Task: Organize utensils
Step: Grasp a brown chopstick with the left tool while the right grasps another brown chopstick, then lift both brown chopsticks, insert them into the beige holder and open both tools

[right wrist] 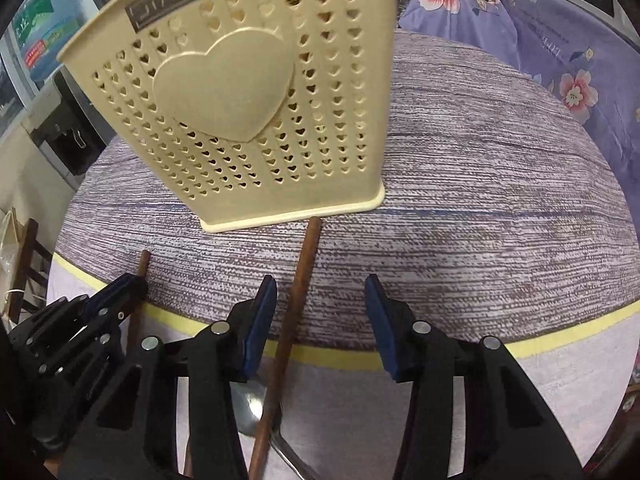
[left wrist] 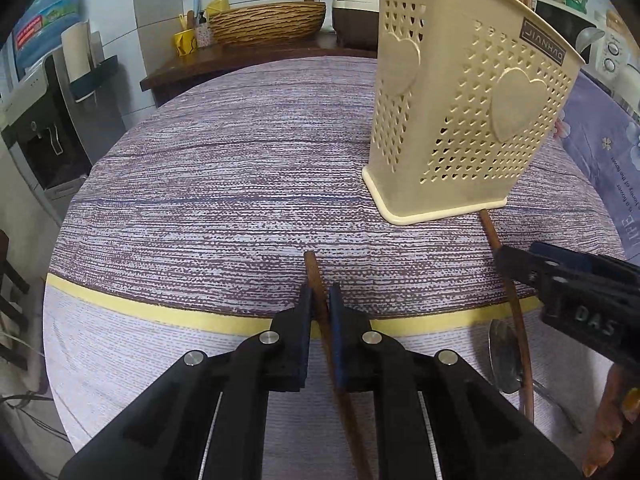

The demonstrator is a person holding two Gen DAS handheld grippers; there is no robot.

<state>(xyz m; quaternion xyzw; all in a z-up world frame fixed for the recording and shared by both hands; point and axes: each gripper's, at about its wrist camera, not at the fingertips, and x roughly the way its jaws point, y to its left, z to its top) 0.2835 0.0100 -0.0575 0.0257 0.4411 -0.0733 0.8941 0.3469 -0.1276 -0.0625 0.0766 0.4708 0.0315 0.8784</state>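
Note:
A cream perforated utensil holder (left wrist: 460, 112) with heart shapes stands on the table; it also shows in the right wrist view (right wrist: 256, 96). My left gripper (left wrist: 320, 300) is shut on a brown wooden chopstick (left wrist: 314, 276) that lies on the cloth. My right gripper (right wrist: 320, 304) is open, its jaws on either side of a second brown chopstick (right wrist: 298, 292) whose tip touches the holder's base. A metal spoon (right wrist: 250, 404) lies under that chopstick; it also shows in the left wrist view (left wrist: 505, 356). The right gripper shows at the right of the left wrist view (left wrist: 520, 266).
The table has a purple striped cloth (left wrist: 240, 184) with a yellow band (left wrist: 168, 312). A wicker basin (left wrist: 266, 22) and yellow cup (left wrist: 185, 42) stand on a wooden shelf behind. A floral purple cloth (right wrist: 552, 52) lies to the right. A water dispenser (left wrist: 44, 128) stands left.

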